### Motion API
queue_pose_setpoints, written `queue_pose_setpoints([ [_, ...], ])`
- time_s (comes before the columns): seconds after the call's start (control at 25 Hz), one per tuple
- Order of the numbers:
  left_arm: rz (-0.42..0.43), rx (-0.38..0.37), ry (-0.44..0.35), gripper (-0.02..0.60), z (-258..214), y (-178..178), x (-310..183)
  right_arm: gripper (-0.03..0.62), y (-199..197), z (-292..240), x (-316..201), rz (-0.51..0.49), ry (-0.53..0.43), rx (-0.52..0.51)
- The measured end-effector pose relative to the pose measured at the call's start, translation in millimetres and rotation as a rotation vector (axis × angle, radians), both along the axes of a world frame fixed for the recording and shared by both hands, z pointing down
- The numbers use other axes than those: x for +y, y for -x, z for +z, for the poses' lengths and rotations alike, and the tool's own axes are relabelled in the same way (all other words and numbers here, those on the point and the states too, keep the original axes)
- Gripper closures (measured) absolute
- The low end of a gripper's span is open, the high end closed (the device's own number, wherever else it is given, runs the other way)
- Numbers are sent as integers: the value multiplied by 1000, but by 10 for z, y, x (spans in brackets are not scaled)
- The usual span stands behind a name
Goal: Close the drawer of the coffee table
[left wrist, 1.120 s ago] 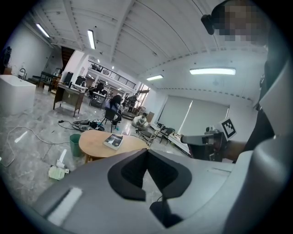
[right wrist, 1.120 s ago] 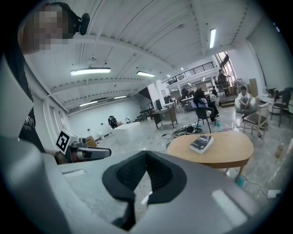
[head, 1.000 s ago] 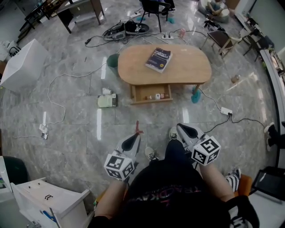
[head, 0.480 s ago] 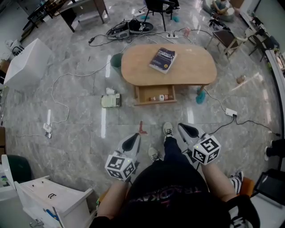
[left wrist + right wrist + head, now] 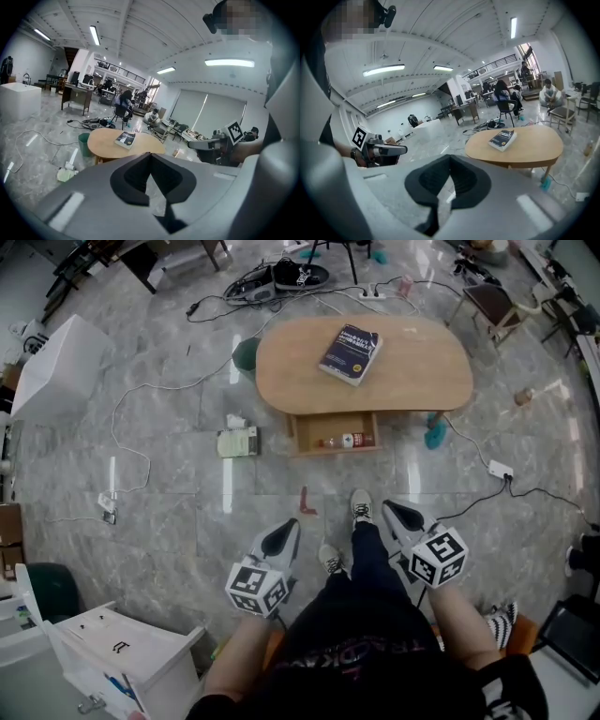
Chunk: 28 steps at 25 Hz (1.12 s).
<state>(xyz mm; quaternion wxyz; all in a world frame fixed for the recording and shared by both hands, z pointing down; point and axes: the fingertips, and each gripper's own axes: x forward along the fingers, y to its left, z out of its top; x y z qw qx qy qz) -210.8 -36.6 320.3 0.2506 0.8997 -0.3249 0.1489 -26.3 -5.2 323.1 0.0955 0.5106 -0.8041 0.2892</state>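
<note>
The step in hand was the approach. The person stood well apart from the coffee table (image 5: 412,381), and neither gripper was near it. The drawer (image 5: 335,451) stood pulled out from the table's near long side, facing the person, with a few small items (image 5: 346,440) lying inside. A dark book (image 5: 350,341) lay on the tabletop. The left gripper (image 5: 286,532) and the right gripper (image 5: 395,512) were held low in front of the body, pointing toward the table and tilted downward. The fingers of each gripper were pressed together with nothing between them. Nothing touched the drawer, so the closing push was judged not yet started. The next move called for covering the remaining floor, lowering one gripper to the height of the drawer front, and setting the closed tips squarely against the panel. The gripper would then push straight toward the table until the front sat flush.
</note>
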Motion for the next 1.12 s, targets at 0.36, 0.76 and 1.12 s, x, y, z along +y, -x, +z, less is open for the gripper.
queue_pose_setpoints([
  [0.36, -17, -65, 61, 578, 481, -325, -483, 592, -320, 651, -508, -17, 94, -17],
  [0.76, -43, -152, 153, 578, 1420, -599, -926, 592, -664, 1571, -1053, -56, 205, -21],
  [1.12, -95, -179, 130, 578, 2432, -720, -1476, 592, -866, 2392, -1671, -132, 192, 47],
])
